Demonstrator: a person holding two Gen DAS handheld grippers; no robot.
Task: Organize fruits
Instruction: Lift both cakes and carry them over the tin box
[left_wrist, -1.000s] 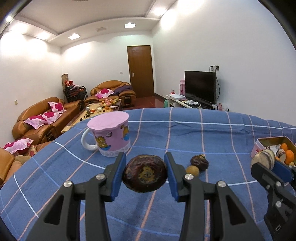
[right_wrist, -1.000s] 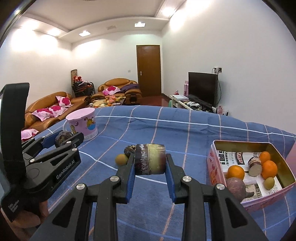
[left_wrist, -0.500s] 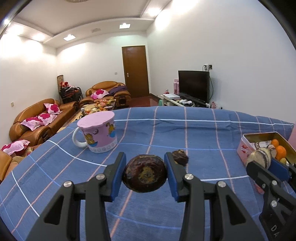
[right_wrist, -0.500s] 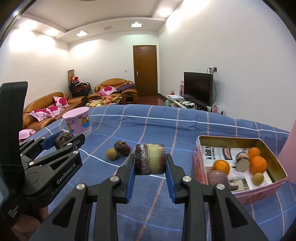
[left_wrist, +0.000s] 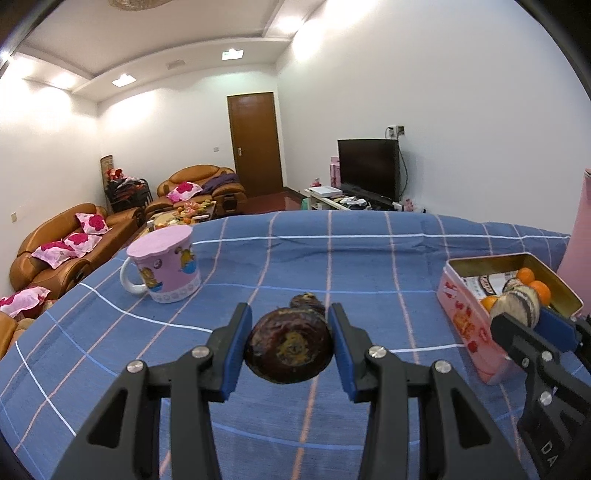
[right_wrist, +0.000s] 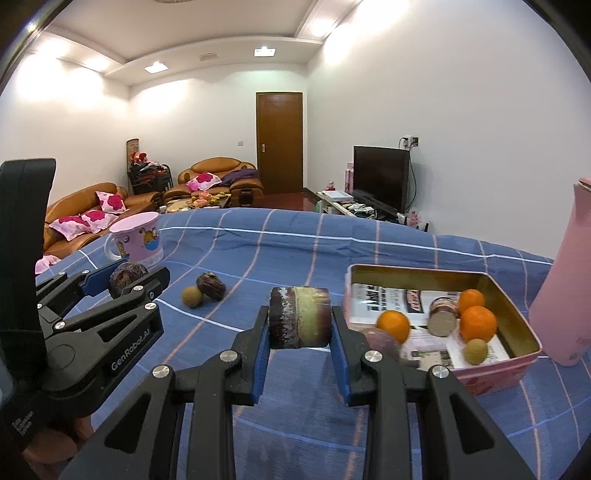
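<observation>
Mid-carry over the blue checked tablecloth (right_wrist: 280, 258): your left gripper (left_wrist: 290, 350) clamps a dark wrinkled round fruit (left_wrist: 289, 350), your right gripper (right_wrist: 299, 326) a cut purple-and-green fruit piece (right_wrist: 299, 322). Next, you likely release both inside the open pink rectangular tin (right_wrist: 517, 314).

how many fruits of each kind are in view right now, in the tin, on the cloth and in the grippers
oranges, all in the tin: 3
small yellow-green round fruits, one in the tin, one on the cloth: 2
dark purple fruits, whole or cut: 5 (one in each gripper, two in the tin, one on the cloth)
total: 10
</observation>
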